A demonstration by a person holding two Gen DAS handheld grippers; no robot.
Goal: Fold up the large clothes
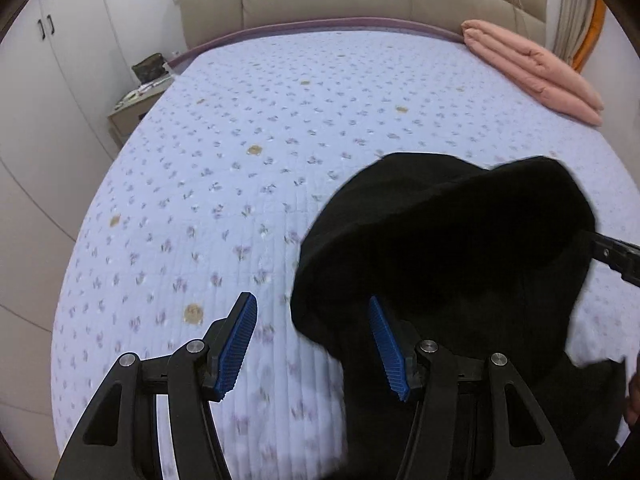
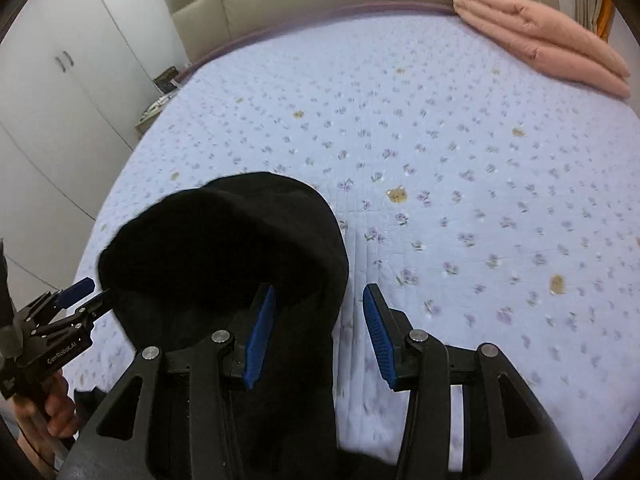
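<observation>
Left tongs (image 2: 80, 294) (right view only), black garment (image 2: 224, 248)

The left gripper (image 1: 312, 344) has its blue pads wide apart, beside the black garment (image 1: 448, 248). The right gripper (image 2: 318, 334) is also spread wide, its left pad before the garment.

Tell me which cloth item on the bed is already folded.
The pink blanket by the headboard, folded in neat layers; the black garment is a loose heap.
</observation>
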